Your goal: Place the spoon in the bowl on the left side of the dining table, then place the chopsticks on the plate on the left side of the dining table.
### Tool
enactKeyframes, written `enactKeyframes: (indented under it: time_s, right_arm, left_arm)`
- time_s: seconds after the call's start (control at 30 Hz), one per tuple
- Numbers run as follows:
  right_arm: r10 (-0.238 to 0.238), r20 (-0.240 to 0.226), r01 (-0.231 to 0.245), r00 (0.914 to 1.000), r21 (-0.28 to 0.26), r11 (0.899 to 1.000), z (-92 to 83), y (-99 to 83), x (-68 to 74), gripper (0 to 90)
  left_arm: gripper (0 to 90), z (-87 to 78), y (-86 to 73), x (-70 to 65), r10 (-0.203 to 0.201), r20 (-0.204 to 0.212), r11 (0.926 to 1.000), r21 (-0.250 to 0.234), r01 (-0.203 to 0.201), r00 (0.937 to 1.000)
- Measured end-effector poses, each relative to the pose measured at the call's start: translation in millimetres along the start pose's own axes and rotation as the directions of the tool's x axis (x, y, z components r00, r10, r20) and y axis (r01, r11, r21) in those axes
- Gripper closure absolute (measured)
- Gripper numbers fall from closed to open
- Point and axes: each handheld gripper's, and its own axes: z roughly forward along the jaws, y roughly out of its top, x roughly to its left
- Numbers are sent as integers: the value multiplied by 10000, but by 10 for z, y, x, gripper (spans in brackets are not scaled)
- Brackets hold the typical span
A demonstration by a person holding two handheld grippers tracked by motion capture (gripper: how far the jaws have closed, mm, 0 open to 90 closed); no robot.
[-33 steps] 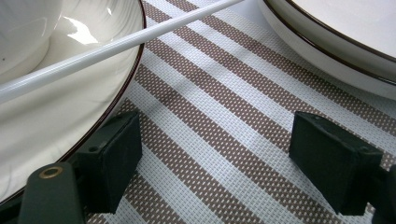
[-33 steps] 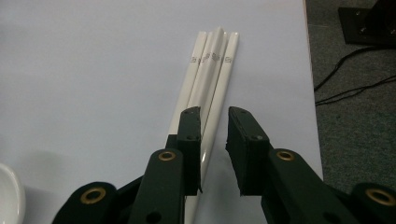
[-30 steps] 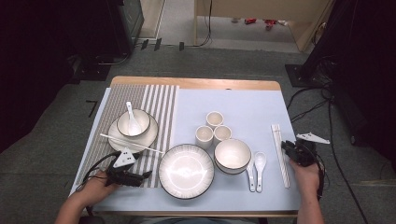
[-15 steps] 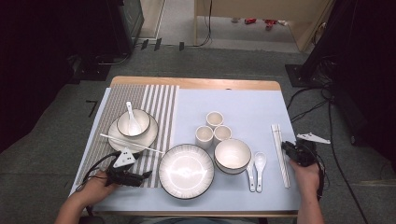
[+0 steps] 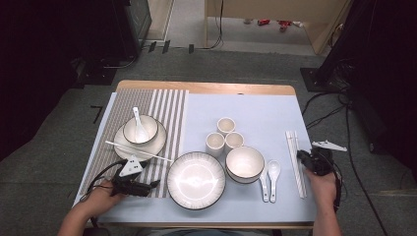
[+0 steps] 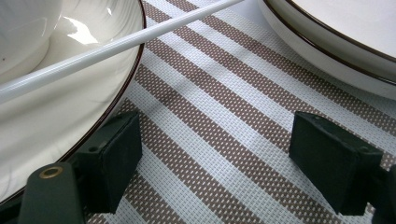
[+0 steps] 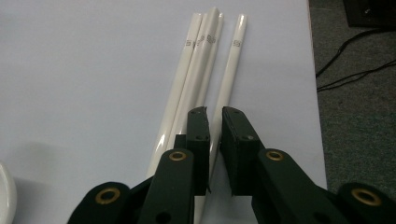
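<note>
At the table's right edge lie several white chopsticks (image 5: 295,164) side by side. My right gripper (image 5: 302,157) is down on them, and its jaws have just been closing. In the right gripper view the gripper (image 7: 215,119) is shut on the rightmost chopstick (image 7: 232,65), while the other chopsticks (image 7: 196,60) lie just to its left. My left gripper (image 5: 153,185) rests low over the striped placemat (image 5: 169,105), open, between the small plate (image 5: 158,146) and the large plate (image 5: 195,179). Nothing sits between the left gripper's (image 6: 215,158) pads.
A bowl (image 5: 140,129) with a spoon stands on the small plate, and a single chopstick (image 5: 137,150) lies across that plate's rim. Three cups (image 5: 224,125), a bowl (image 5: 244,163) and two spoons (image 5: 269,177) stand mid-table on the blue mat.
</note>
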Motion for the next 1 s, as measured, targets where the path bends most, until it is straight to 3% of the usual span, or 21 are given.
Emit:
enactKeyframes:
  time_s: [0.5, 0.77, 1.0]
  right_arm:
    - [-516, 81, 516, 9986, -10, 9987, 63, 62, 5, 825]
    - [-384, 69, 385, 9992, -168, 9991, 99, 73, -22, 821]
    - [-268, 109, 270, 9996, -157, 9995, 80, 55, -26, 765]
  left_arm:
    - [175, 0, -1, 0, 0, 0, 10000, -5, 0, 10000]
    - [175, 0, -1, 0, 2, -1, 10000, -4, -2, 10000]
    - [175, 0, 0, 0, 1, -3, 10000, -1, -1, 10000]
